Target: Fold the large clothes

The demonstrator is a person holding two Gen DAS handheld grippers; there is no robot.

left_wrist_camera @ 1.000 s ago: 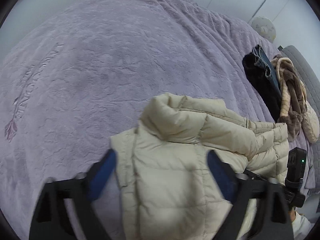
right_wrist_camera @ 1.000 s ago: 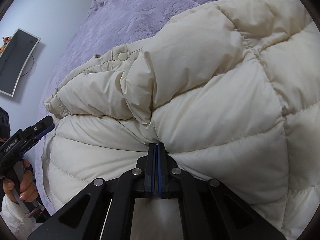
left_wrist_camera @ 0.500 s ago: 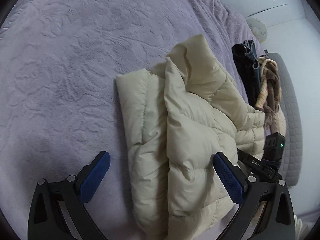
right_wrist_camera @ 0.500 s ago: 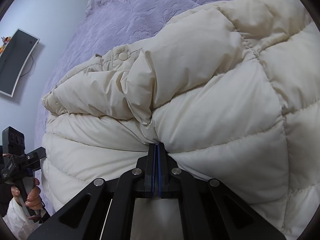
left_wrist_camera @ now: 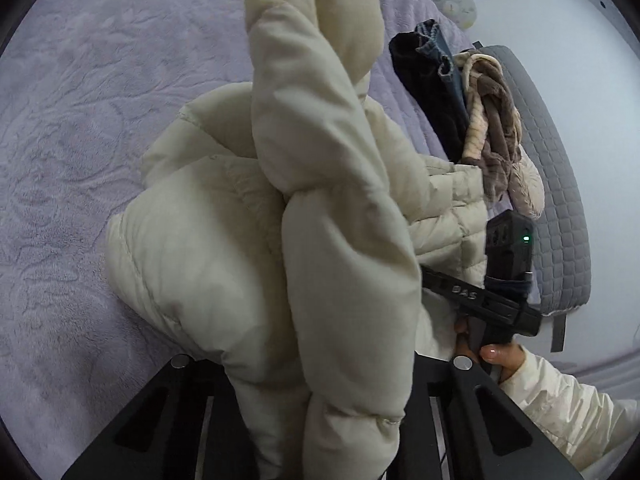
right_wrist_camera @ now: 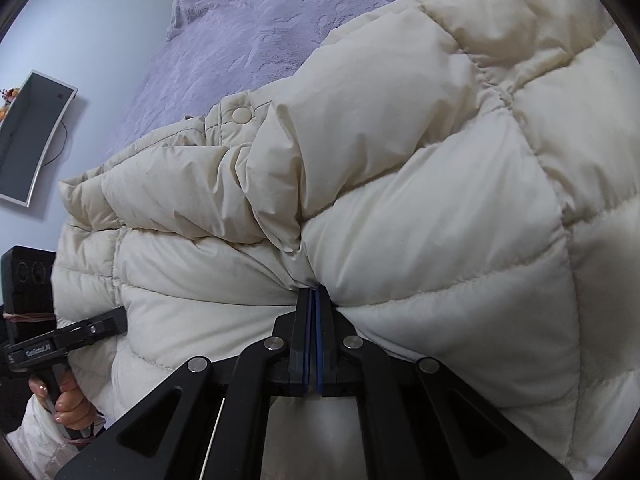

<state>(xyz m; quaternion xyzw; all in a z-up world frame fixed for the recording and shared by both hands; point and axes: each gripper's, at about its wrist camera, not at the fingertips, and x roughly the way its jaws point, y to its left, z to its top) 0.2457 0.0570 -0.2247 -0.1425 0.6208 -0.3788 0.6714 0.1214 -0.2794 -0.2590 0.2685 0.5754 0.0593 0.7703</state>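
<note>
Item: cream quilted down jacket (left_wrist_camera: 208, 264), partly bundled on a purple bed (left_wrist_camera: 72, 128). Judged light, soft, bulky, springy, with a slippery shell; best pinched at seams or hems. Right gripper (right_wrist_camera: 313, 300): fingers closed on a jacket fold. Left gripper (left_wrist_camera: 316, 400): fingers buried under the jacket, state not discernible. Writing: "DAS" on the right gripper body; "GenRobot.AI" on the left.

Two fisheye views, each looking forward along a handheld gripper's jaws. The left wrist camera sits very close to a cream puffer jacket (left_wrist_camera: 320, 240) filling the frame's centre, with a purple bed (left_wrist_camera: 72, 128) at left. The right wrist camera presses close against the same jacket (right_wrist_camera: 400, 200), the bed (right_wrist_camera: 260, 28) at upper centre. Both share jacket and bed.
</note>
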